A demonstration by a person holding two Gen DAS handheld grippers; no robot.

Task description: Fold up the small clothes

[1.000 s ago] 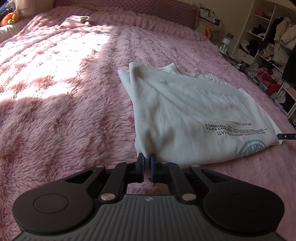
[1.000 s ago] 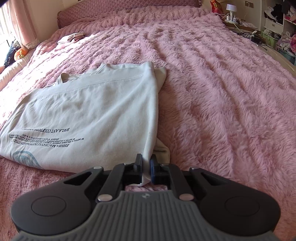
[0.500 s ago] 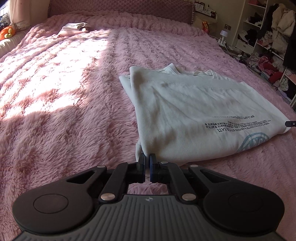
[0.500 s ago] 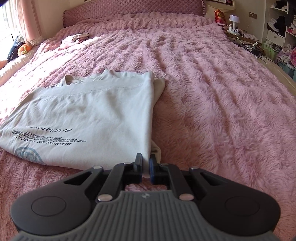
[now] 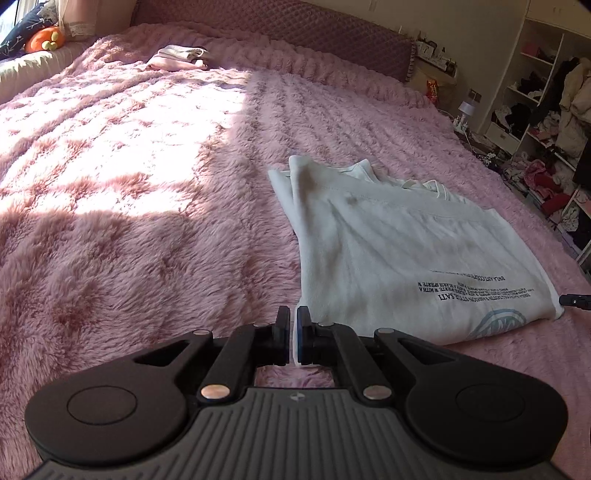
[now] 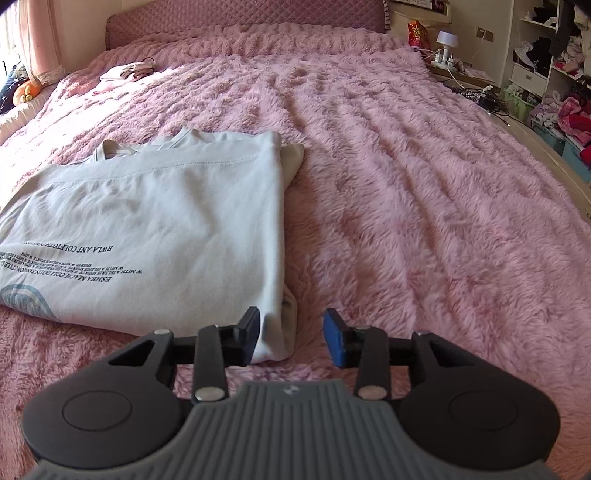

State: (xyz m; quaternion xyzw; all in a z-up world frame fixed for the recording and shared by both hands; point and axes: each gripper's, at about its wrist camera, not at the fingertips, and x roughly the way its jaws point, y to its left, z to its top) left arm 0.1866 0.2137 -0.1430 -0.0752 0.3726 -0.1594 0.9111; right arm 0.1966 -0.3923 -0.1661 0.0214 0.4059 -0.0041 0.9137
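A white T-shirt (image 5: 399, 258) with black print lies folded on the pink fluffy bedspread (image 5: 147, 221). My left gripper (image 5: 293, 314) is shut on the shirt's near left corner; a white sliver of cloth shows between its pads. In the right wrist view the same T-shirt (image 6: 166, 229) lies to the left. My right gripper (image 6: 291, 314) is opening: the shirt's near right corner lies on the bed between the jaws, beside the left finger (image 6: 251, 328), and the pads do not press on it. One tip of the right gripper (image 5: 574, 301) shows at the shirt's far corner.
A small pile of folded pinkish clothes (image 5: 177, 59) lies near the quilted headboard (image 5: 295, 33). An orange plush toy (image 5: 42, 38) sits far left. Open shelves with clothes (image 5: 535, 110) stand beyond the bed's right edge (image 6: 554, 155), by a small lamp (image 6: 447, 40).
The right gripper's jaws have parted and let go of the shirt's corner. The left gripper has risen a little, still shut on its corner.
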